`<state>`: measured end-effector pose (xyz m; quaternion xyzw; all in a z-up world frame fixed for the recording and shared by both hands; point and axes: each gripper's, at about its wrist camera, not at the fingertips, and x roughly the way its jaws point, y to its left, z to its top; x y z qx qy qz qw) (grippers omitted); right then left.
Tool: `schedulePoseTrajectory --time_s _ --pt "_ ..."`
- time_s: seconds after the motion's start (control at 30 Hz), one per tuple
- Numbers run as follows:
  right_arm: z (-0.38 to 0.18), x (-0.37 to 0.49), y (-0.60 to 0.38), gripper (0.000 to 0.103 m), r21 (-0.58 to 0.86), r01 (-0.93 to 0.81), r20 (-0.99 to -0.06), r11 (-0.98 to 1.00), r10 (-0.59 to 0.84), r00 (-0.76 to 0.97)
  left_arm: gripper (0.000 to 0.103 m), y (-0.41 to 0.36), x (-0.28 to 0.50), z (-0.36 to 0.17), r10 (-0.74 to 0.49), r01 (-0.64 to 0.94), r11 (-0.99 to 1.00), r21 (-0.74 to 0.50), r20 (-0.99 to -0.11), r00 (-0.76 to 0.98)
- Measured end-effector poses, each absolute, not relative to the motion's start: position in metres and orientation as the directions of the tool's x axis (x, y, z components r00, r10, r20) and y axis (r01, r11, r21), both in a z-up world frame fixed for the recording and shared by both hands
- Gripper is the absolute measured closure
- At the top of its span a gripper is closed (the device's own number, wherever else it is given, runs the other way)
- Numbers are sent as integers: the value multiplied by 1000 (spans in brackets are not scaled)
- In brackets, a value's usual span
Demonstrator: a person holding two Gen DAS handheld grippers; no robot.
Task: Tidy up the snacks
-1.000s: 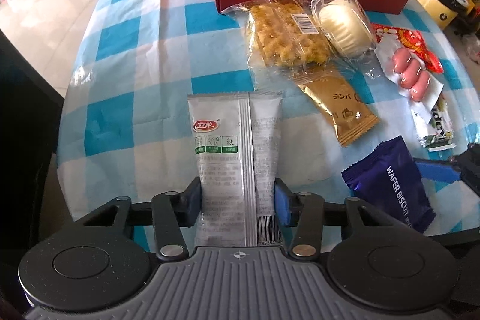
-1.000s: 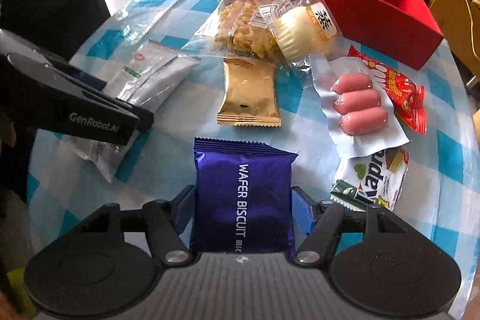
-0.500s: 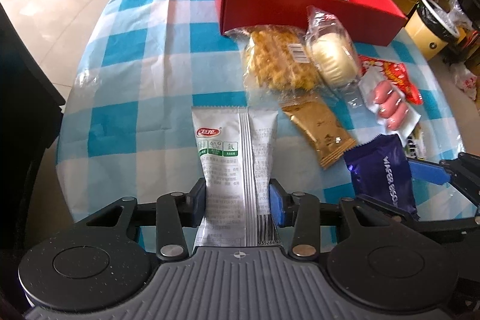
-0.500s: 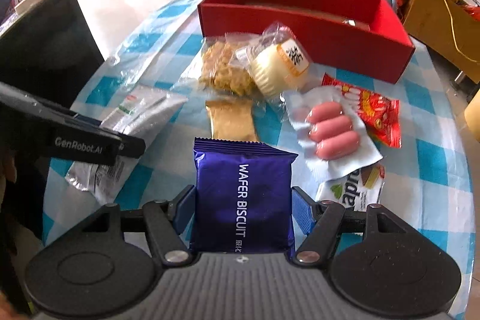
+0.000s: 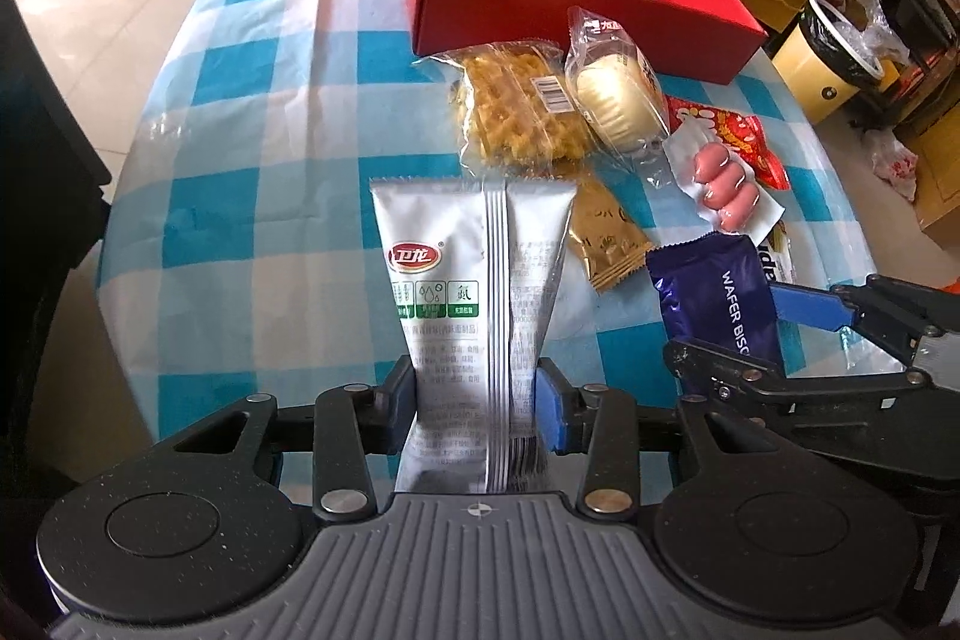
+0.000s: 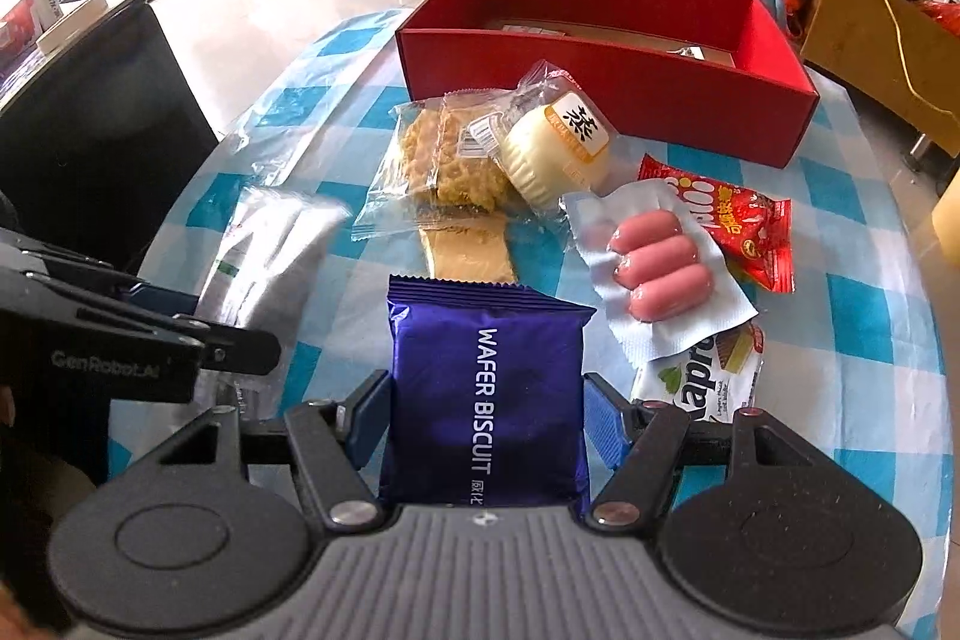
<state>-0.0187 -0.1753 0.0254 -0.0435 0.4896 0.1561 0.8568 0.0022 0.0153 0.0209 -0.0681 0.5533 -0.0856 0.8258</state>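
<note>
My left gripper (image 5: 477, 403) is shut on a silver snack packet (image 5: 474, 280) and holds it above the checked table. My right gripper (image 6: 486, 415) is shut on a purple wafer biscuit packet (image 6: 486, 388), also lifted; it shows in the left wrist view (image 5: 714, 298) too. An open red box (image 5: 576, 10) stands at the far side of the table, with a few small items inside. The silver packet also shows blurred in the right wrist view (image 6: 276, 244).
On the blue-and-white cloth (image 5: 258, 160) before the box lie a waffle pack (image 5: 516, 106), a bun pack (image 5: 618, 94), a gold sachet (image 5: 606, 232), sausages (image 6: 660, 268), a red packet (image 6: 738, 214) and a Kapro wafer (image 6: 702, 376). A bin (image 5: 840, 52) stands right.
Both grippers have risen and pulled back with their packets, so more of the table and the inside of the red box shows.
</note>
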Motion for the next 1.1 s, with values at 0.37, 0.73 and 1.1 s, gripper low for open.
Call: schedulePoseTrajectory --time_s 0.37,0.73,1.1 --pt "36 -6 -180 42 69 -282 -828 957 212 519 54 2 13 32 -226 84 974 -211 -881 415" --pt "56 22 -197 42 58 -221 -786 973 181 591 54 -13 42 48 -199 105 980 -169 -853 483" --pt "69 54 -202 42 39 -196 -759 980 157 632 54 -19 74 65 -189 120 982 -146 -817 545"
